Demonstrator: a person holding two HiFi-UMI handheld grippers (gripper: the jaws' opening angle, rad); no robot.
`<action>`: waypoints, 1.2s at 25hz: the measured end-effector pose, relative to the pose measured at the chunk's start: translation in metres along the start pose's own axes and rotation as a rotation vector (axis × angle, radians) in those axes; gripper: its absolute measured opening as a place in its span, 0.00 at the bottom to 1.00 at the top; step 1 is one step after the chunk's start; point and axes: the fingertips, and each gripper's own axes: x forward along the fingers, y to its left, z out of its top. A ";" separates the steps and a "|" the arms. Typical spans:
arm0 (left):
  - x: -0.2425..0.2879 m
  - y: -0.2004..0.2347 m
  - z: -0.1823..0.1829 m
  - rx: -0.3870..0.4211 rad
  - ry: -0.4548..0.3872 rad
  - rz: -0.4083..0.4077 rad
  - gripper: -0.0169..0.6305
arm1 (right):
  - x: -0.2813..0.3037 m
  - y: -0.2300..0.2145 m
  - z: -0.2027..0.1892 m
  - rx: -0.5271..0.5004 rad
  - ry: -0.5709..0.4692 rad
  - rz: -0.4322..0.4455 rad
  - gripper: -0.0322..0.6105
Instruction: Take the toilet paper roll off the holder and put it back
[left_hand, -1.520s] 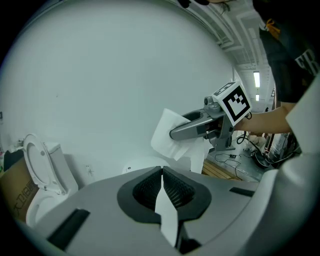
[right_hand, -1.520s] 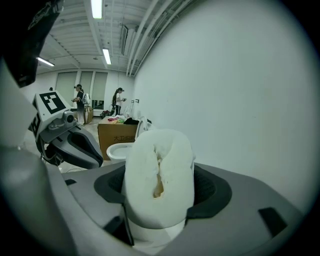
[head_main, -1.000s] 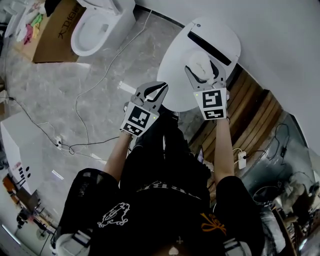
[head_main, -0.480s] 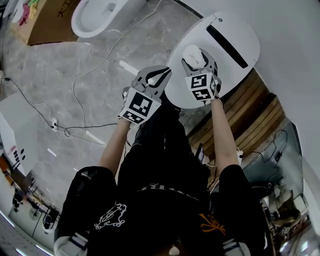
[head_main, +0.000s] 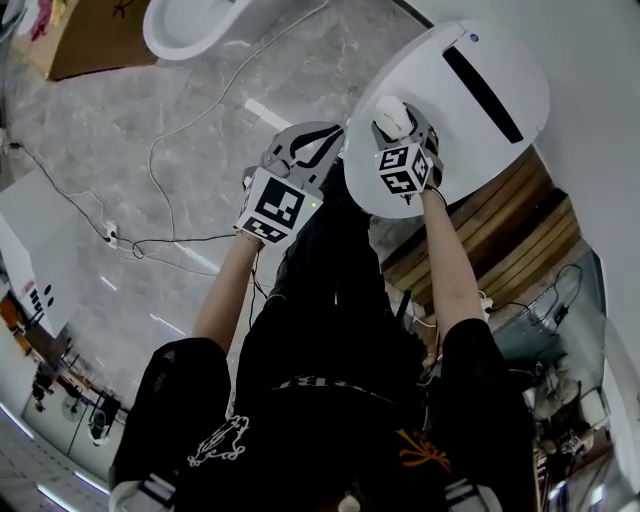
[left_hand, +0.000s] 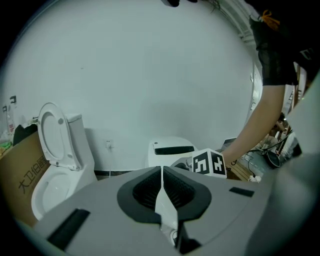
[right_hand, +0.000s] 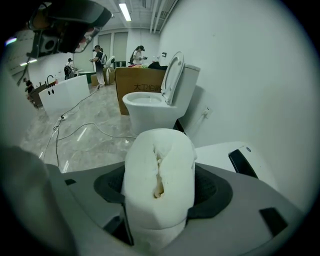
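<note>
R gripper (head_main: 394, 124) pinches the toilet paper roll (right_hand: 159, 180): soft, white, squashed to an oval, core pressed to a narrow slit, dark ribbed pads on both sides. Roll sits over a smooth white oval lid (head_main: 470, 150) w/ a black slot. L gripper (left_hand: 161, 172) pressed together, empty.

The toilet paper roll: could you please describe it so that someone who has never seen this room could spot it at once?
Find the white oval unit with a black slot against the wall. Close to it, the right gripper holds the toilet paper roll between its jaws. It is the only soft, matte white thing there, squeezed so its core is pinched to a slit.
</note>
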 end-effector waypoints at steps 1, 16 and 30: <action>0.002 0.002 -0.004 -0.003 0.004 0.000 0.06 | 0.003 0.000 -0.001 0.002 -0.010 -0.009 0.55; 0.010 0.013 -0.001 0.011 -0.009 -0.003 0.06 | -0.005 0.002 0.016 0.207 -0.080 0.004 0.65; -0.028 -0.044 0.050 0.031 -0.068 0.021 0.06 | -0.140 -0.010 0.051 0.381 -0.246 -0.028 0.49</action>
